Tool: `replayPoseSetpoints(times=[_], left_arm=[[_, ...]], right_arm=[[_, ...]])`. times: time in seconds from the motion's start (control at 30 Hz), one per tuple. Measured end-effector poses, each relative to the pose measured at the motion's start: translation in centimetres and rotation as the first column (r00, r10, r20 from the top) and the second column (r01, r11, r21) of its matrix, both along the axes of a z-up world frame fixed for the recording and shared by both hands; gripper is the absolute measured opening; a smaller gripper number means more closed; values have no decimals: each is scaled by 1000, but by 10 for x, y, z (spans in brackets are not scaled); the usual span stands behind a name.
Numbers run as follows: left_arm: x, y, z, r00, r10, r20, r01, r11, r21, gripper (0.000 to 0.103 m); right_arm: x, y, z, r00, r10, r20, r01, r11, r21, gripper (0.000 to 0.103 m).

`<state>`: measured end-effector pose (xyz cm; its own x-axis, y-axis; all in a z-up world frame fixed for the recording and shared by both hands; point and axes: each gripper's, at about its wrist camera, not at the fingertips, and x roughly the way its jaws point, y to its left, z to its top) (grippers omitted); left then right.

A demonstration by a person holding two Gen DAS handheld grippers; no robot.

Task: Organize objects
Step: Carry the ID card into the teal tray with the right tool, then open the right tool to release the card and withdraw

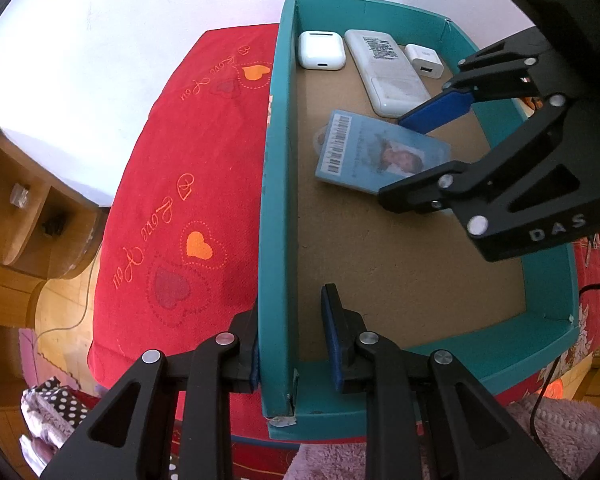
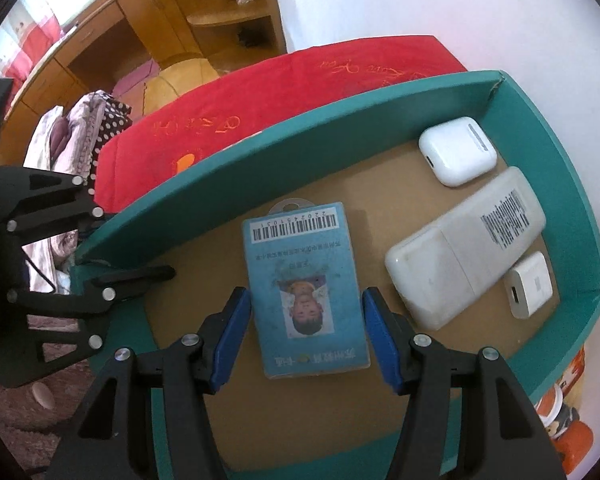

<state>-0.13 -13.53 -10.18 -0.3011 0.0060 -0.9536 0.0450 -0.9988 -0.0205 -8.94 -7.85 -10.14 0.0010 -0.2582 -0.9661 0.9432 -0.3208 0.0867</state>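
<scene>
Teal cardboard box point(image 2: 260, 160) with a brown floor sits on the red heart-print cloth point(image 1: 188, 184). Blue plastic ID card holder point(image 2: 308, 292) lies flat on the box floor, long axis in line with the right gripper point(image 2: 306, 340); its near end sits between that gripper's spread jaws, neither pad visibly touching. Left gripper point(image 1: 294, 340) straddles the box's side wall, jaws apart, outer pad against the wall. The right gripper is nearer the card. White earbud case point(image 2: 456, 152), white power bank point(image 2: 460, 252) and white charger plug point(image 2: 532, 284) are at the far end.
</scene>
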Motion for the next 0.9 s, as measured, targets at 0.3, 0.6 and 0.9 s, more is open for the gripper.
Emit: replayPoseSetpoints(times=[0.3, 0.6, 0.9], left_arm=[[1, 0, 0, 1000, -1, -1, 1, 1000, 0, 24], [0, 0, 0, 1000, -2, 0, 2, 1000, 0, 24], [0, 0, 0, 1000, -1, 0, 1, 1000, 0, 24]], right_arm=[[0, -6, -3, 1000, 6, -16, -6, 1000, 11, 58], [0, -8, -4, 999, -34, -1, 34, 999, -6, 59], [3, 20, 27, 991, -133, -13, 131, 987, -94, 59]])
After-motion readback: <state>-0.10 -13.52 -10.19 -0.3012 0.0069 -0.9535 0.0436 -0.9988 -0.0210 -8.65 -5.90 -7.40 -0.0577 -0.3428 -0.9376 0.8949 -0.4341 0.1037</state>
